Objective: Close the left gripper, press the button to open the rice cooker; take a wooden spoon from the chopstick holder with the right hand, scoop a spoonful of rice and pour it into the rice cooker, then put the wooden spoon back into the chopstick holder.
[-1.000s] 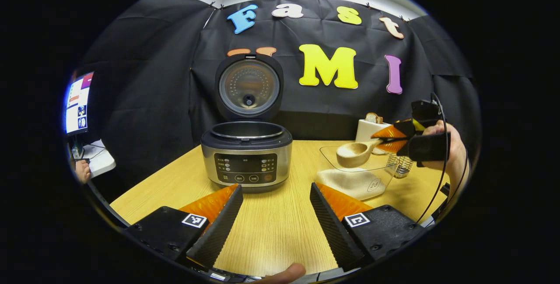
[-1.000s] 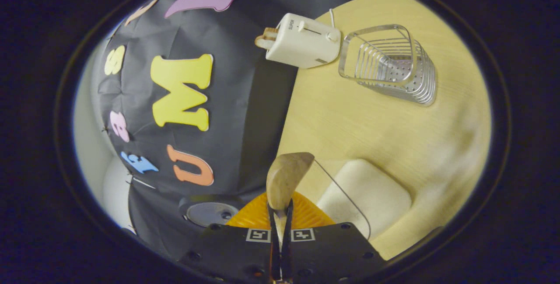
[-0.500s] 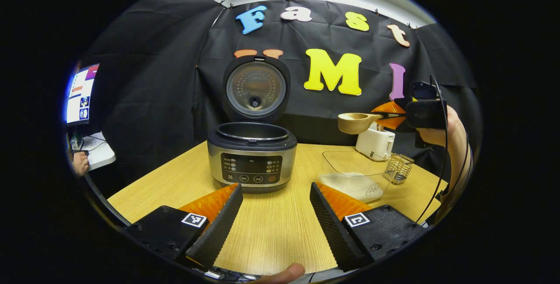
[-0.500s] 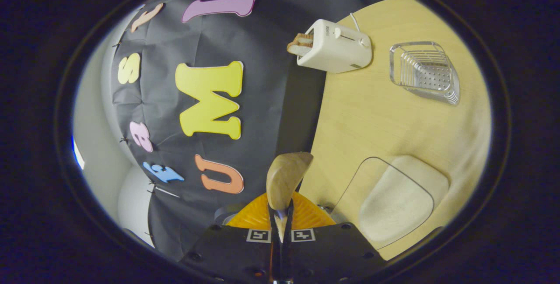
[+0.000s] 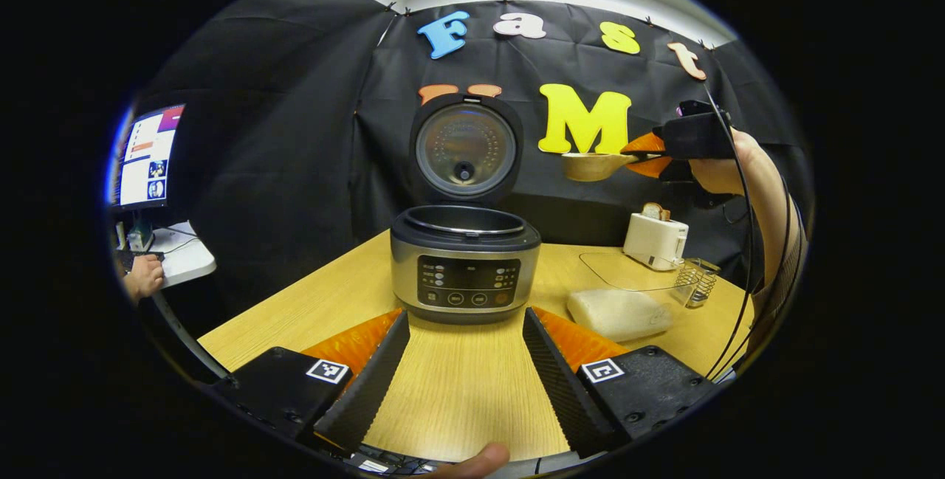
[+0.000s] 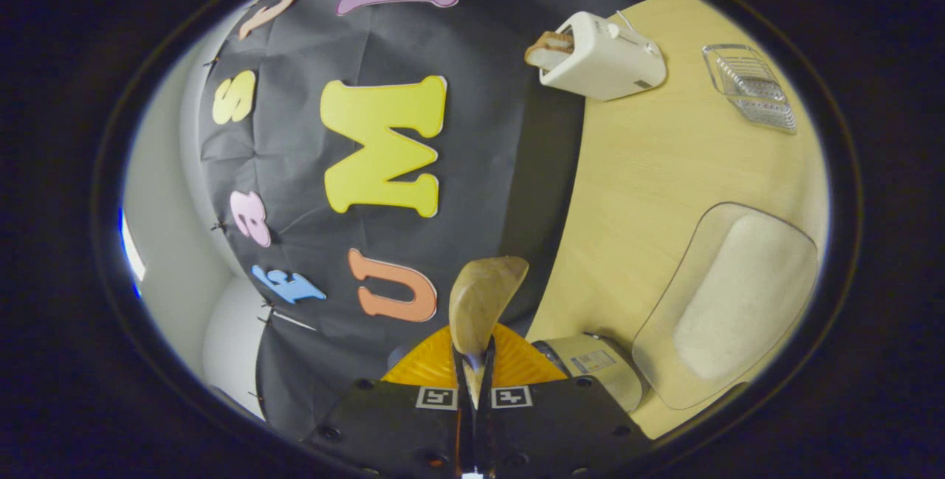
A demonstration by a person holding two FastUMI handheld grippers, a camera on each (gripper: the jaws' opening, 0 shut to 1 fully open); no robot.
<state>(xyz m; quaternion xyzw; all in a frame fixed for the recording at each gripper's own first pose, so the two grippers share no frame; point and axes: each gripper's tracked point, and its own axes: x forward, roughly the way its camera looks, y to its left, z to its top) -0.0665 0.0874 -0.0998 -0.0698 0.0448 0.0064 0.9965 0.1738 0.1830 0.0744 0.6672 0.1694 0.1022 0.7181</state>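
Observation:
The rice cooker (image 5: 465,272) stands mid-table with its lid (image 5: 464,150) swung up and the pot open. My left gripper (image 5: 465,361) is open low over the table in front of it, holding nothing. High at the right, my right gripper (image 5: 644,156) is shut on the handle of the wooden spoon (image 5: 590,166), which is roughly level and above and to the right of the cooker. In the right gripper view the spoon (image 6: 480,302) sticks out past my gripper (image 6: 472,368); I cannot tell what its bowl holds. The wire chopstick holder (image 5: 698,283) (image 6: 749,84) stands at the far right.
A clear container of rice (image 5: 620,311) (image 6: 727,302) lies right of the cooker (image 6: 590,364). A white toaster (image 5: 655,239) (image 6: 602,58) with a slice of bread stands at the back right. A monitor (image 5: 148,154) and a person's hand (image 5: 144,276) are off the table's left.
My right gripper has lifted the spoon from just over the rice container to well above the table and leftward toward the cooker. My left gripper stays open.

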